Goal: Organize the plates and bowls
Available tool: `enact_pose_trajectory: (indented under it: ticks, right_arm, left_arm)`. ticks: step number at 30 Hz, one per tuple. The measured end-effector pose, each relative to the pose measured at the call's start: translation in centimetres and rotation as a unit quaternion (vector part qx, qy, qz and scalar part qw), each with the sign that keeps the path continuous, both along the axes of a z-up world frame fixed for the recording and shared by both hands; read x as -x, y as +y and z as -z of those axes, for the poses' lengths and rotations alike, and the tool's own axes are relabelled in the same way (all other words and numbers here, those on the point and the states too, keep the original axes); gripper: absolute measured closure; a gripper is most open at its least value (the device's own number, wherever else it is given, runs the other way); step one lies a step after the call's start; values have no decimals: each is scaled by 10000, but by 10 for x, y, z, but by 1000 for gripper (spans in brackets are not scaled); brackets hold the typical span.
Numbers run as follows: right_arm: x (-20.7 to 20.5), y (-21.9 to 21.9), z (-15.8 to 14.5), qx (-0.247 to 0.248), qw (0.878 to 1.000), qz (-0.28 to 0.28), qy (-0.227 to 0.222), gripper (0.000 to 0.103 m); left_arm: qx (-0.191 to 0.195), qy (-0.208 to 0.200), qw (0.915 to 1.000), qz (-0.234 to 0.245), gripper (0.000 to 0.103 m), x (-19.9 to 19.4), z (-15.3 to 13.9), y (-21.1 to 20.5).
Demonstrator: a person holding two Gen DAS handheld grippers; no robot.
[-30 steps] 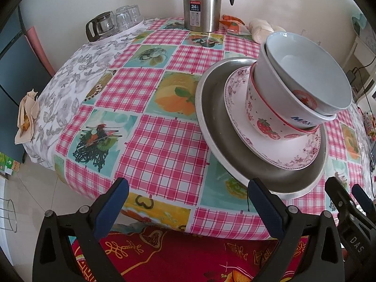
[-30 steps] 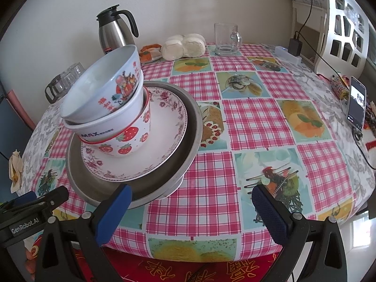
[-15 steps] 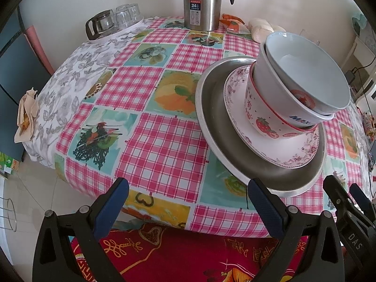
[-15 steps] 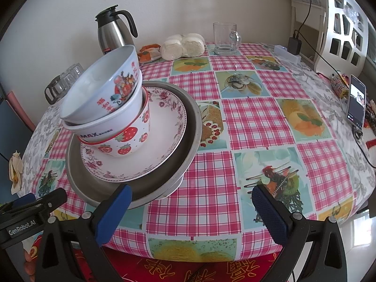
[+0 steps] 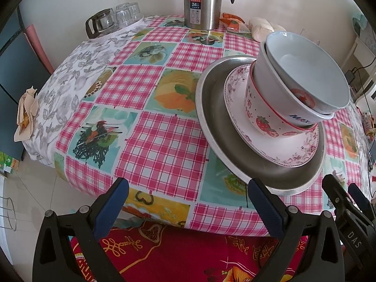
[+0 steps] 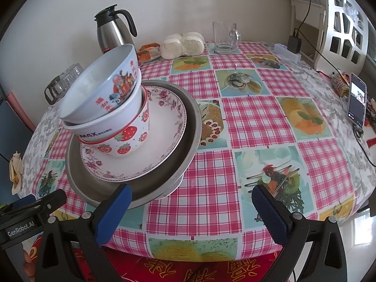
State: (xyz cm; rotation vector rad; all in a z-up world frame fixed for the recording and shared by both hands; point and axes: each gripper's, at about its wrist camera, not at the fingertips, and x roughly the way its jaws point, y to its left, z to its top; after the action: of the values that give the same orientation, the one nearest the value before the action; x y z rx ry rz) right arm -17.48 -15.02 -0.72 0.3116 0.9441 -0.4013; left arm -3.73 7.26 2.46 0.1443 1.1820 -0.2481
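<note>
A stack stands on the checked tablecloth: a metal plate (image 5: 225, 150) (image 6: 188, 145) at the bottom, a floral plate (image 5: 237, 103) (image 6: 164, 141) on it, then a strawberry bowl (image 5: 260, 117) (image 6: 127, 141), a white MAX bowl (image 5: 270, 84) (image 6: 110, 127) and a pale blue bowl (image 5: 310, 77) (image 6: 94, 89) nested and tilted. My left gripper (image 5: 188, 202) is open and empty at the table's near edge, left of the stack. My right gripper (image 6: 191, 206) is open and empty, its left finger in front of the metal plate's rim.
A steel thermos (image 5: 202, 2) (image 6: 112, 33), a tray of glasses (image 5: 112, 21), buns (image 6: 183, 44), a glass mug (image 6: 225, 37) and a snack packet (image 5: 232, 22) stand at the far edge. A phone (image 6: 357, 98) leans at the right. A red cloth hangs below the table.
Both grippers have drawn back slightly from the table; the stack sits a little farther in both views. Nothing was taken hold of.
</note>
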Motion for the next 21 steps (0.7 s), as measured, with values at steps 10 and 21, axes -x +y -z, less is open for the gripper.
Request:
enact_pose_trajectory:
  ticks: [10,21]
  right_arm:
    - [0,0,-1,0,10000,1,0,0]
    - [0,0,1,-11,10000,7,13,0]
  left_arm:
    - [-14,-22,10000,-35,2,0,-1,3]
    - [-34,-66,9999,-73,2,0,-1,5]
